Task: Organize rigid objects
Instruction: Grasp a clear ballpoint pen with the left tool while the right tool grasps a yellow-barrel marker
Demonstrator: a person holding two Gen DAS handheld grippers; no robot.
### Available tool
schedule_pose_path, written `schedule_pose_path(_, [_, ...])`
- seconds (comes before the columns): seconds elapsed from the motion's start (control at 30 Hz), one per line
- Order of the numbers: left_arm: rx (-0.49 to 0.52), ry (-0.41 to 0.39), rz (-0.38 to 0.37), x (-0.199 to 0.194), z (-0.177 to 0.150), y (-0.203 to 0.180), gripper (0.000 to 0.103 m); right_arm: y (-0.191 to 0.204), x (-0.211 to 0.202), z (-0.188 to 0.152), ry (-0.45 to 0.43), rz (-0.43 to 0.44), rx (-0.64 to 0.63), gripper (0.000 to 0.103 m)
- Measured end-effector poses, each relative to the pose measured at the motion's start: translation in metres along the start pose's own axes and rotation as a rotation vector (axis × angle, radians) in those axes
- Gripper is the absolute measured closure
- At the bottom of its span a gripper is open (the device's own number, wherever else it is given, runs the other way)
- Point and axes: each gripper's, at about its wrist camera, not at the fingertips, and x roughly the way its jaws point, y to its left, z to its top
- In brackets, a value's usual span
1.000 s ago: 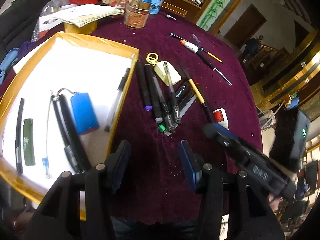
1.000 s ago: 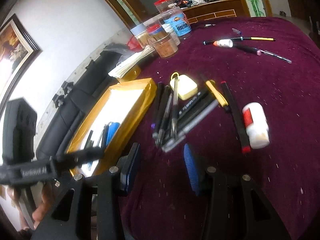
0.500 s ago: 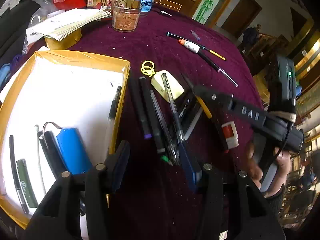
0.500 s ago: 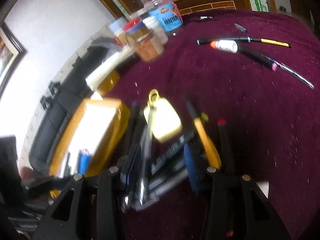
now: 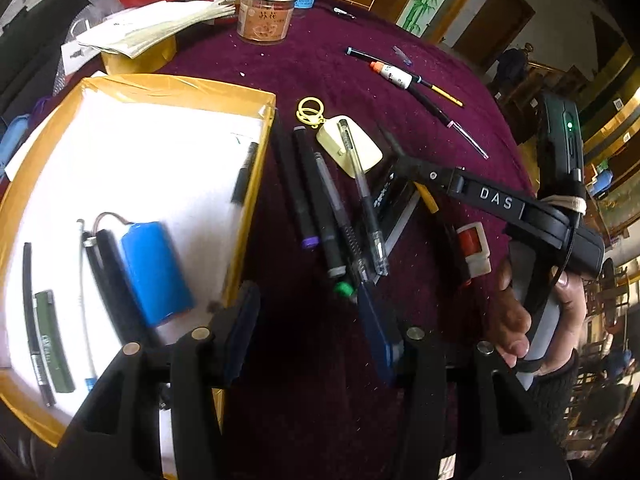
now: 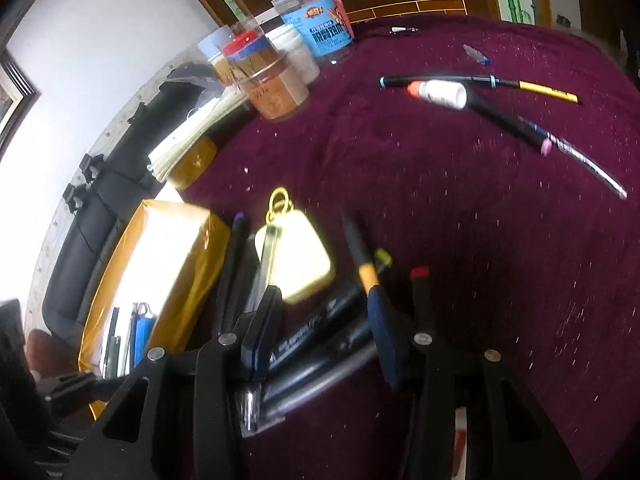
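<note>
The bench [image 5: 328,60] wears a deep maroon cloth, matt and napped like velvet, flecked all over with pale lint. At nine o'clock the tray [image 5: 256,184] has a rim wrapped in glossy yellow-brown tape around a flat white, papery floor, where a blue cylinder [image 5: 156,272] lies in smooth, shiny plastic wrap. Among the pile at the centre, a clear plastic pen [image 5: 362,192] crosses a cream plastic case [image 5: 352,152] with a smooth, faintly glossy face, and at twelve o'clock stands a transparent plastic jar [image 5: 264,16] beside a stack of white paper [image 5: 148,28].
</note>
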Motion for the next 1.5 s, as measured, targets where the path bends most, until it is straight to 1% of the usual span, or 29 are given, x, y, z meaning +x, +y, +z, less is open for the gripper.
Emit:
schedule_pose_path(0.07, [-0.001, 0.006, -0.006, -0.003, -0.006, 0.003, 0.054, 0.002, -0.004, -0.002, -0.016, -0.003, 0.006, 0.063])
schedule_pose_path(0.17, [-0.007, -0.025, -0.038, -0.009, -0.013, 0.009, 0.054, 0.006, -0.013, -0.004, -0.043, -0.014, 0.014, 0.063])
schedule_pose_path(0.23, [-0.042, -0.013, -0.060, -0.005, -0.015, 0.013, 0.054, 0.010, -0.018, -0.007, -0.050, -0.030, 0.006, 0.063])
schedule_pose_path(0.3, [-0.066, 0.006, -0.097, -0.001, -0.015, 0.015, 0.054, 0.015, -0.022, -0.010, -0.053, -0.070, -0.014, 0.063])
schedule_pose_path(0.37, [-0.076, -0.003, -0.093, -0.001, -0.014, 0.015, 0.054, 0.016, -0.024, -0.012, -0.057, -0.097, -0.027, 0.063])
schedule_pose_path(0.43, [-0.079, -0.018, -0.096, -0.003, -0.013, 0.015, 0.054, 0.014, -0.025, -0.013, -0.056, -0.101, -0.024, 0.063])
schedule_pose_path(0.53, [-0.089, -0.020, -0.114, -0.002, -0.011, 0.014, 0.054, 0.010, -0.021, -0.009, -0.048, -0.093, -0.023, 0.063])
schedule_pose_path(0.6, [-0.091, -0.023, -0.113, -0.001, -0.010, 0.013, 0.054, 0.008, -0.015, -0.003, -0.038, -0.099, -0.031, 0.063])
schedule_pose_path(0.73, [-0.101, -0.018, -0.118, 0.005, -0.004, 0.008, 0.054, -0.002, 0.008, 0.010, 0.007, -0.121, -0.026, 0.064])
schedule_pose_path(0.8, [-0.099, -0.017, -0.115, 0.008, 0.000, 0.005, 0.054, -0.008, 0.018, 0.011, 0.034, -0.118, -0.014, 0.068])
schedule_pose_path(0.83, [-0.095, -0.017, -0.113, 0.009, 0.003, 0.004, 0.054, -0.011, 0.022, 0.010, 0.039, -0.115, -0.006, 0.076])
schedule_pose_path(0.9, [-0.090, -0.019, -0.113, 0.012, 0.012, -0.001, 0.054, -0.011, 0.020, 0.008, 0.023, -0.088, -0.005, 0.083])
schedule_pose_path(0.93, [-0.088, -0.017, -0.113, 0.014, 0.015, -0.002, 0.054, -0.011, 0.017, 0.006, 0.015, -0.096, 0.000, 0.092])
schedule_pose_path(0.97, [-0.083, -0.014, -0.115, 0.017, 0.021, -0.005, 0.054, -0.012, 0.014, 0.003, 0.007, -0.098, 0.012, 0.094])
schedule_pose_path(1.03, [-0.065, -0.007, -0.118, 0.024, 0.031, -0.013, 0.054, -0.013, 0.008, -0.003, -0.006, -0.076, 0.030, 0.094])
schedule_pose_path(1.13, [-0.056, 0.039, -0.113, 0.047, 0.048, -0.021, 0.054, -0.012, -0.001, -0.018, -0.026, -0.020, 0.058, 0.095])
schedule_pose_path(1.2, [-0.064, 0.067, -0.111, 0.062, 0.056, -0.024, 0.055, -0.009, -0.006, -0.027, -0.058, 0.003, 0.053, 0.095])
schedule_pose_path(1.23, [-0.059, 0.069, -0.106, 0.068, 0.060, -0.027, 0.058, -0.009, -0.008, -0.030, -0.075, 0.004, 0.049, 0.095])
schedule_pose_path(1.27, [-0.058, 0.051, -0.072, 0.073, 0.064, -0.029, 0.058, -0.010, -0.009, -0.032, -0.090, 0.005, 0.045, 0.095])
schedule_pose_path(1.3, [-0.058, 0.024, -0.039, 0.073, 0.067, -0.031, 0.061, -0.011, -0.010, -0.033, -0.098, 0.011, 0.046, 0.095])
schedule_pose_path(1.33, [-0.053, 0.013, -0.021, 0.077, 0.070, -0.033, 0.065, -0.013, -0.011, -0.033, -0.105, 0.027, 0.053, 0.095])
schedule_pose_path(1.37, [-0.045, -0.006, 0.004, 0.079, 0.073, -0.036, 0.070, -0.014, -0.011, -0.033, -0.108, 0.052, 0.055, 0.095])
schedule_pose_path(1.4, [-0.033, -0.006, 0.012, 0.081, 0.074, -0.038, 0.082, -0.015, -0.011, -0.033, -0.108, 0.061, 0.054, 0.095])
schedule_pose_path(1.43, [-0.023, 0.017, 0.002, 0.086, 0.075, -0.040, 0.093, -0.016, -0.010, -0.034, -0.102, 0.056, 0.053, 0.095])
schedule_pose_path(1.47, [-0.031, 0.044, -0.018, 0.091, 0.075, -0.040, 0.094, -0.015, -0.010, -0.034, -0.099, 0.055, 0.051, 0.095])
schedule_pose_path(1.5, [-0.039, 0.065, -0.031, 0.096, 0.075, -0.039, 0.096, -0.014, -0.010, -0.035, -0.098, 0.054, 0.047, 0.095])
